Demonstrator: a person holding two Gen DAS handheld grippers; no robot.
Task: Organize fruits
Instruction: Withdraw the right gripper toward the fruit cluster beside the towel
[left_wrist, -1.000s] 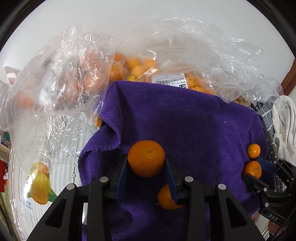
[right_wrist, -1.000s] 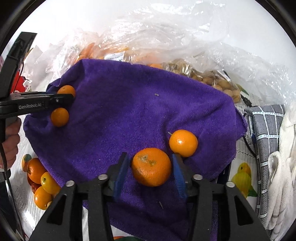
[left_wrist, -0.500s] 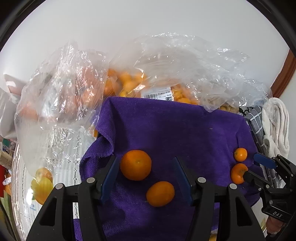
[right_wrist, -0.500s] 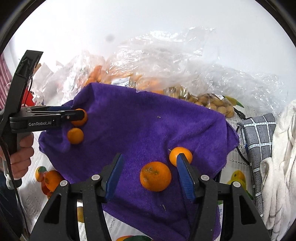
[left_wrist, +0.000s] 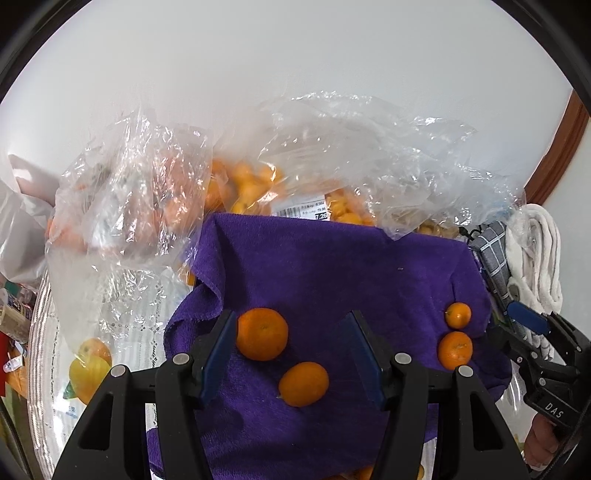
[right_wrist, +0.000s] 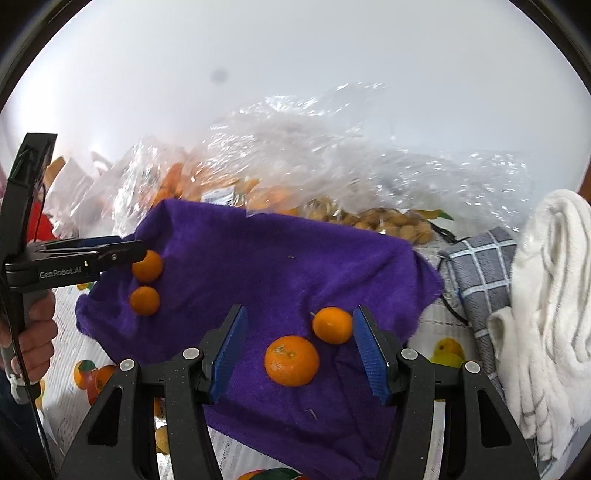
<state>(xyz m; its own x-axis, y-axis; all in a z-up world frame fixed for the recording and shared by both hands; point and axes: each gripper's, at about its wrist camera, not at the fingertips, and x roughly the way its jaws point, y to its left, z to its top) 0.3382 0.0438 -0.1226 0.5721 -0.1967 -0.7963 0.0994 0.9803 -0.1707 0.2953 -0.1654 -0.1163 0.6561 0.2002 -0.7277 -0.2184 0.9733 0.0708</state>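
Four small oranges are lying on a purple towel. The left gripper and right gripper are each hovering with jaws apart, having just been opening, gripping nothing, one orange loose beneath each.

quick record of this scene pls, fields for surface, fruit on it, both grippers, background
surface: purple towel
fruit on towel: four oranges, two by each gripper, e.g. large orange, small orange
left hand-held gripper: open, holding nothing, jaws just opened
right hand-held gripper: open, holding nothing, jaws just opened
background: clear plastic bags of orange fruit
right side: white cloth
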